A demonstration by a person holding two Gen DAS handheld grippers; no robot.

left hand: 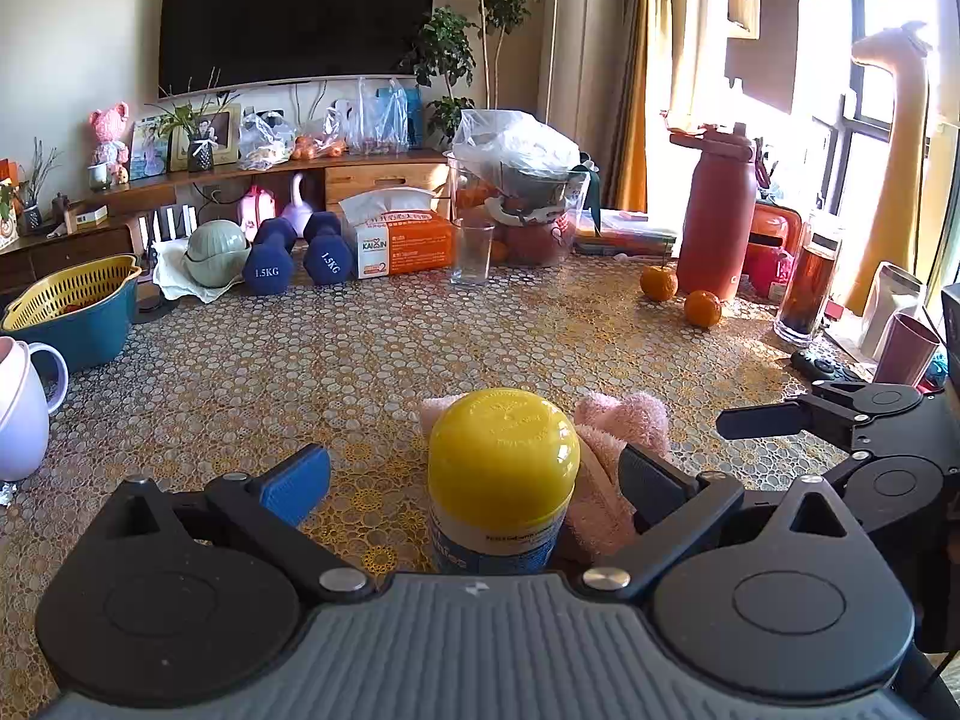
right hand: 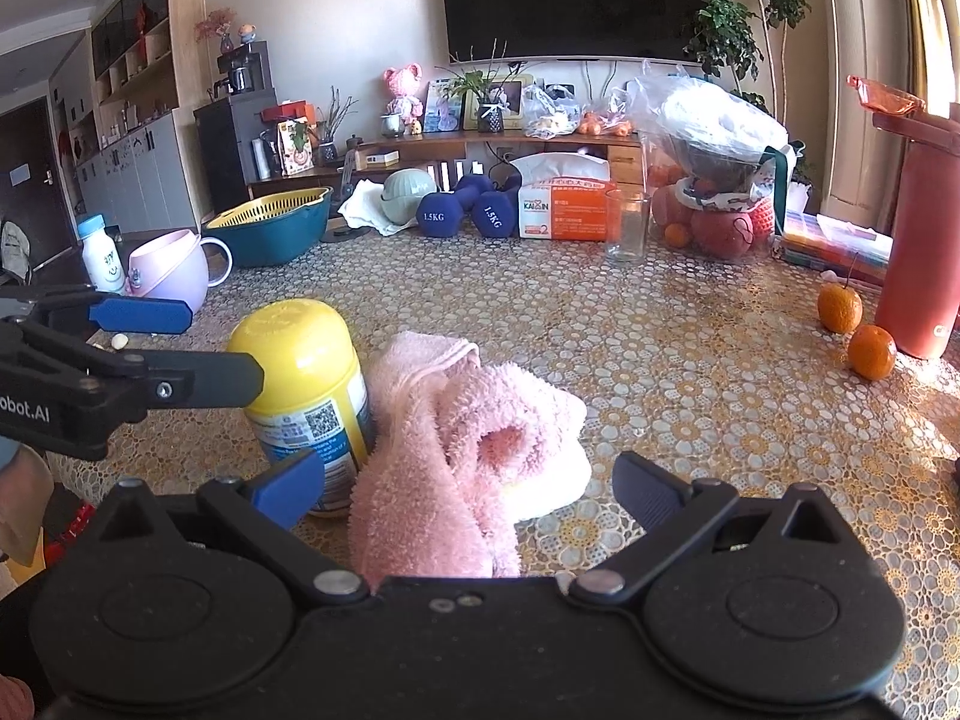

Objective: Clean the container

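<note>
A container (left hand: 503,480) with a yellow domed lid and a blue-and-white label stands upright on the patterned table (left hand: 360,372). My left gripper (left hand: 474,483) is open, with one finger on either side of the container and a gap on both sides. A crumpled pink towel (right hand: 468,438) lies just right of the container (right hand: 306,384), touching its base. My right gripper (right hand: 468,489) is open around the near end of the towel. In the right wrist view, the left gripper (right hand: 222,348) reaches in from the left around the lid.
At the back stand a clear glass (left hand: 472,252), a tissue box (left hand: 405,240), two blue dumbbells (left hand: 297,255) and a bagged fruit basket (left hand: 522,192). Two oranges (left hand: 702,308) and a red bottle (left hand: 717,216) are on the right. On the left are a lilac mug (left hand: 21,408) and a teal basin (left hand: 72,312).
</note>
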